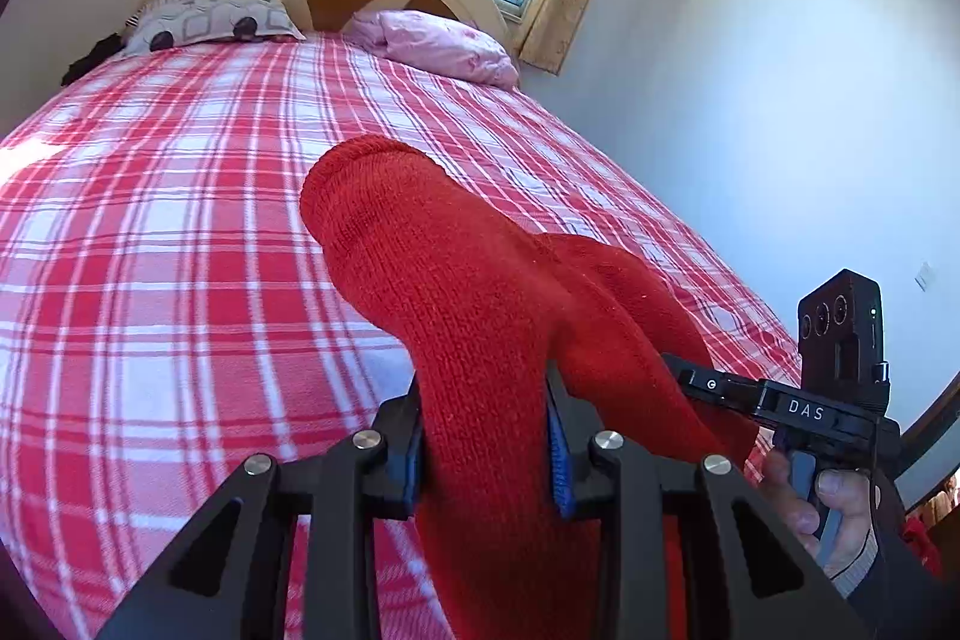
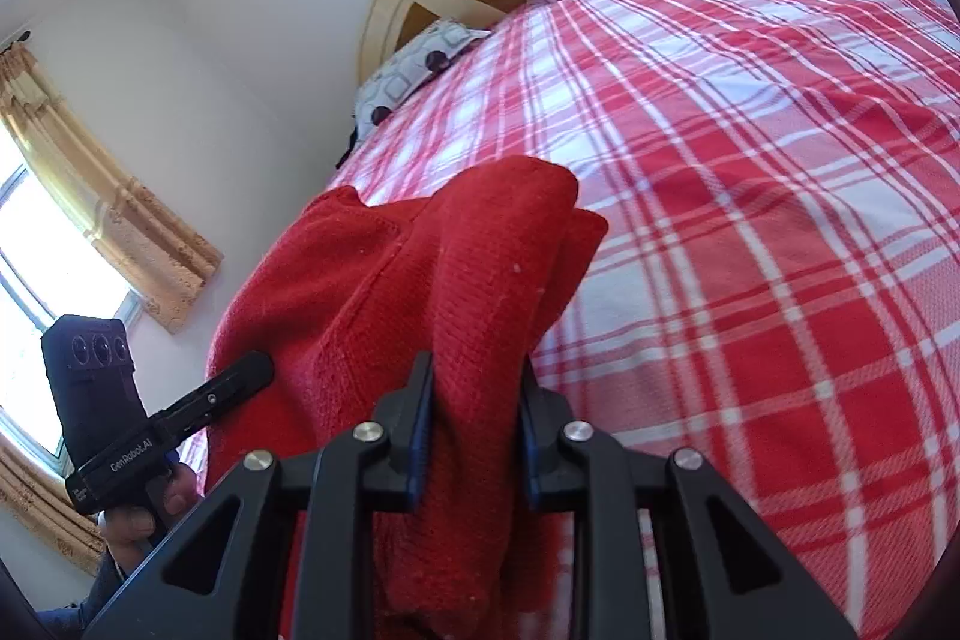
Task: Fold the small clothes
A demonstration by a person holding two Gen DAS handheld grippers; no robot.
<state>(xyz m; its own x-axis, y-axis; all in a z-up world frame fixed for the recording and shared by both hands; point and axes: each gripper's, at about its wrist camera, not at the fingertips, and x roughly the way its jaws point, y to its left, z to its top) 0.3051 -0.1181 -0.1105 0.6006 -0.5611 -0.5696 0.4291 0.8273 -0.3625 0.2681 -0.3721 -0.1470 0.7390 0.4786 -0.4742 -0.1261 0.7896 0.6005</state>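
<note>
Both tongs, left (image 1: pixel 489 436) & right (image 2: pixel 477 421), clamp the red knit garment (image 1: pixel 456 292) above the plaid bed (image 1: pixel 180 220). Keep both edges level & taut, then lay flat w/o bunching.

wrist views, close, sharing bed (image 1: pixel 150 232)

Matt red knitted garment (image 1: pixel 480 316)

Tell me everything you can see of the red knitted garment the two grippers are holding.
The red knitted garment is thick, ribbed wool-like fabric, bunched into folds. The left gripper and the right gripper each pinch a fold between blue pads. It hangs slack between them over the plaid bedspread; whether its lower part touches the bedspread cannot be told.
</note>
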